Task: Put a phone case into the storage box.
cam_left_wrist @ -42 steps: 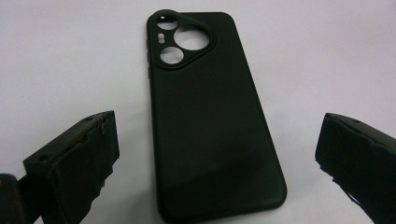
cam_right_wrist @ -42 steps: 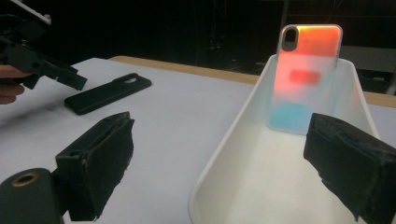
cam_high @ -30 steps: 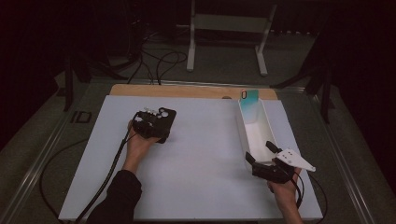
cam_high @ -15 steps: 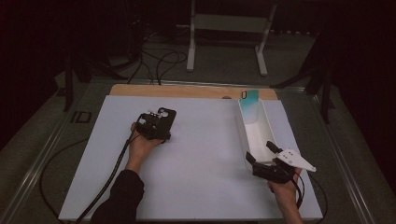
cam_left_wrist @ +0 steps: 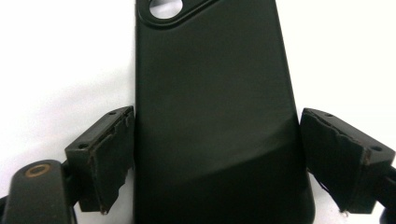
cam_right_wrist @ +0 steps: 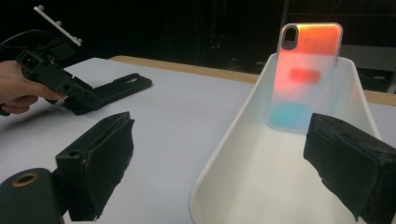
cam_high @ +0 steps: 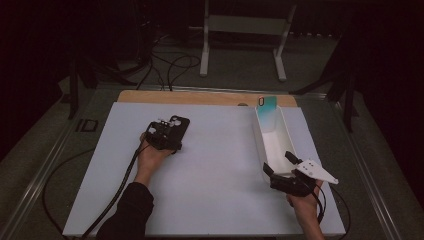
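Black case [cam_left_wrist: 215, 116] lies between left gripper's [cam_left_wrist: 217, 158] closing jaws, not yet clamped; right gripper's [cam_right_wrist: 224, 172] jaws stand apart astride tray [cam_right_wrist: 243, 154] wall; next, squeeze and lift.

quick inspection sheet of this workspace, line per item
surface: white board on a wooden-edged table.
job's things: black phone case flat on the board; iridescent phone case leaning upright in the white tray.
clutter: nothing seen.
grippers: left tongs have just been closing, straddling the black case, right pad apart from it; right tongs open at the tray's near end.
cables: one trails from the left gripper.
surroundings: dark; white stand behind.
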Available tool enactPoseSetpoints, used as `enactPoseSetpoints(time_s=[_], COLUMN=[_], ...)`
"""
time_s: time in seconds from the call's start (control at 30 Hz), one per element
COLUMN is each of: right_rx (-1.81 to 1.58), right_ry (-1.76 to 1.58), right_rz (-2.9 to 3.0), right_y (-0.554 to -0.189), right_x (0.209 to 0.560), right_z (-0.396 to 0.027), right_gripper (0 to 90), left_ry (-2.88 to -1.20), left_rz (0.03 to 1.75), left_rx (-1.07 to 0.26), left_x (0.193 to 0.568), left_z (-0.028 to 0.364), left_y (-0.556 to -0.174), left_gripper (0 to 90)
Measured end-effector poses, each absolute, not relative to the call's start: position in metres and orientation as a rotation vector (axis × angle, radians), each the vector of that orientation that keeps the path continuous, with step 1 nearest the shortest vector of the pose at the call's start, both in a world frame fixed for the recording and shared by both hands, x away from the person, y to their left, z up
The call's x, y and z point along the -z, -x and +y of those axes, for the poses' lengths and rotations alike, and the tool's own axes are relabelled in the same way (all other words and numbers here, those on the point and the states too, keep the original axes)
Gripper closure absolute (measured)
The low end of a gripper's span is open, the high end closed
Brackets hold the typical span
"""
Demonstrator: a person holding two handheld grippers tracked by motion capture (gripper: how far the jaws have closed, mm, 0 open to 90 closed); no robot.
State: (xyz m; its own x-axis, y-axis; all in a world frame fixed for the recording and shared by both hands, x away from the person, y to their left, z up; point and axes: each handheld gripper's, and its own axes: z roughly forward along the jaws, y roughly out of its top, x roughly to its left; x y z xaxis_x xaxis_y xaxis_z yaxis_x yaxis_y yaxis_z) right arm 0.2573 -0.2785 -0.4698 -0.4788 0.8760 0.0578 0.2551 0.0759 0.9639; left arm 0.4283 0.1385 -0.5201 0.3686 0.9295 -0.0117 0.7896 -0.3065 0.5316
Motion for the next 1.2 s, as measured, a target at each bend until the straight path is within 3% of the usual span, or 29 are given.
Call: enactPoseSetpoints(time_s=[0.5,0.83,1.2], right_rx=[-1.430,-1.429,-1.438], right_ry=[-1.121,-1.124,-1.149], right_rz=[1.797,1.835,1.905], right_y=[-0.258,-0.260,-0.268], right_x=[0.469,0.464,0.452], right_z=[-0.278,-0.275,-0.274], right_gripper=[8.0,8.0,7.0], left_ry=[-2.182,-2.054,-2.020], left_rz=[1.385,1.272,1.142], left_rx=[-0.436,-0.497,-0.566], left_x=[0.507,0.474,0.459], left_z=[0.147,0.159,0.155], left_y=[-0.408,-0.368,-0.330], left_gripper=[17.6,17.2,16.7])
